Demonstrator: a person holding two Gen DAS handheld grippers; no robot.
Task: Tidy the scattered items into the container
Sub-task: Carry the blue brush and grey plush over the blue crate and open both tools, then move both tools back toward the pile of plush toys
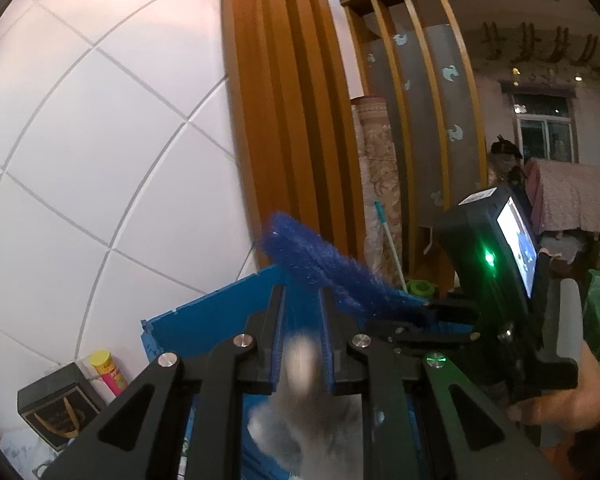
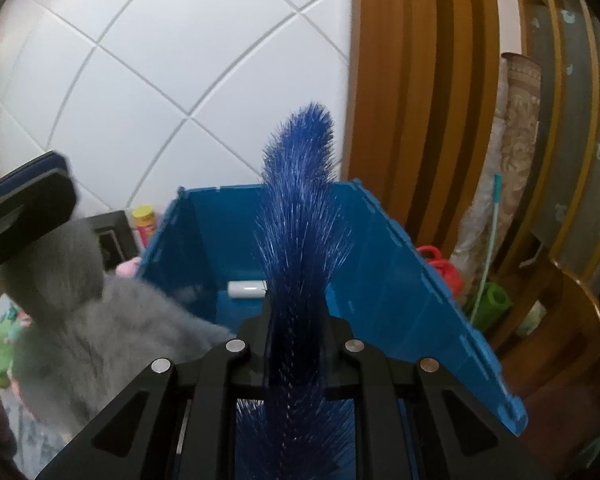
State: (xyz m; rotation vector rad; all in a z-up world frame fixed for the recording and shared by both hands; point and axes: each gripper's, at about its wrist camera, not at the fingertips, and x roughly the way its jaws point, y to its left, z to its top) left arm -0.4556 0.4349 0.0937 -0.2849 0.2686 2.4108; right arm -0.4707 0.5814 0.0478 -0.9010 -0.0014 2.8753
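blue plastic makes the container, an open crate that stands against the white tiled wall, just beside a wooden slatted partition. both grippers are above its near side.

the right gripper has its jaws almost closed on a blue bristle brush. the brush passes between the jaws and its fuzzy tip stands up over the crate, in front of the wall. in the left wrist view the same brush leans across the top of the crate, and the right gripper with its lit screen and green light is at the right, with a hand around its handle.

the left gripper has its jaws nearly closed on a grey fluffy thing, soft like a plush toy; what it is exactly i cannot tell because it is blurred. in the right wrist view this grey plush hangs under the left gripper, touching or just over the left rim of the crate.

inside the crate, on the bottom, lies a small white roll. behind the crate on the left there is a yellow and pink tube and a dark box. on the right a red object and a green roll are near the crate.
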